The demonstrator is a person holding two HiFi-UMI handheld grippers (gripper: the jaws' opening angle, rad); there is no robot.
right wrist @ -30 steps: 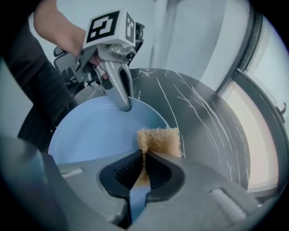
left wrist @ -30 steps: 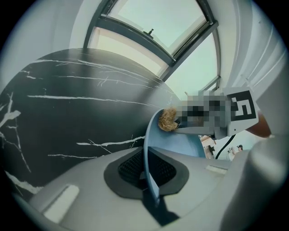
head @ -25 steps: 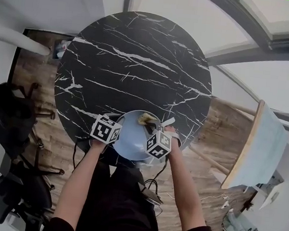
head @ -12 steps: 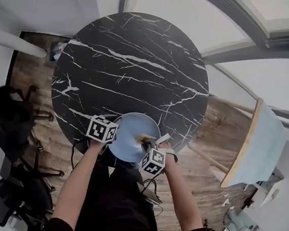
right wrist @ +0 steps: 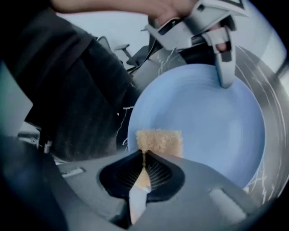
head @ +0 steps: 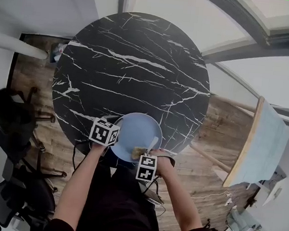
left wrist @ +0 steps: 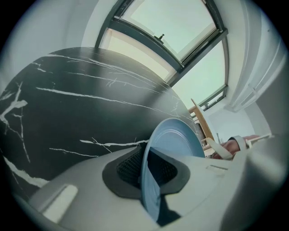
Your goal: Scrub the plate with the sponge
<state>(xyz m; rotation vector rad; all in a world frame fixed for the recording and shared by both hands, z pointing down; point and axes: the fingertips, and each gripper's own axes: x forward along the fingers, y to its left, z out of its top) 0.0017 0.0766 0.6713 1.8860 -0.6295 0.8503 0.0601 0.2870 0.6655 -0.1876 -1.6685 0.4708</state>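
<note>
A light blue plate (head: 133,129) lies at the near edge of the black marble table (head: 134,60). My left gripper (head: 116,135) is shut on the plate's left rim (left wrist: 149,180); its jaws have just been opening slightly with the rim still between them. My right gripper (head: 142,154) is shut on a tan sponge (right wrist: 159,140), which rests on the near part of the plate (right wrist: 207,122). In the right gripper view, a finger (right wrist: 224,72) of the left gripper reaches over the far rim. In the head view the sponge (head: 139,150) shows just ahead of the right marker cube.
The plate overhangs the round table's near edge above the person's lap. Dark office chairs (head: 12,120) stand on the wooden floor at the left. A pale wooden tabletop (head: 255,148) stands at the right. Cables (head: 150,186) hang below the table.
My right gripper has dragged the sponge from the plate's far right part across to its near edge, toward the person. The left gripper and plate have stayed put.
</note>
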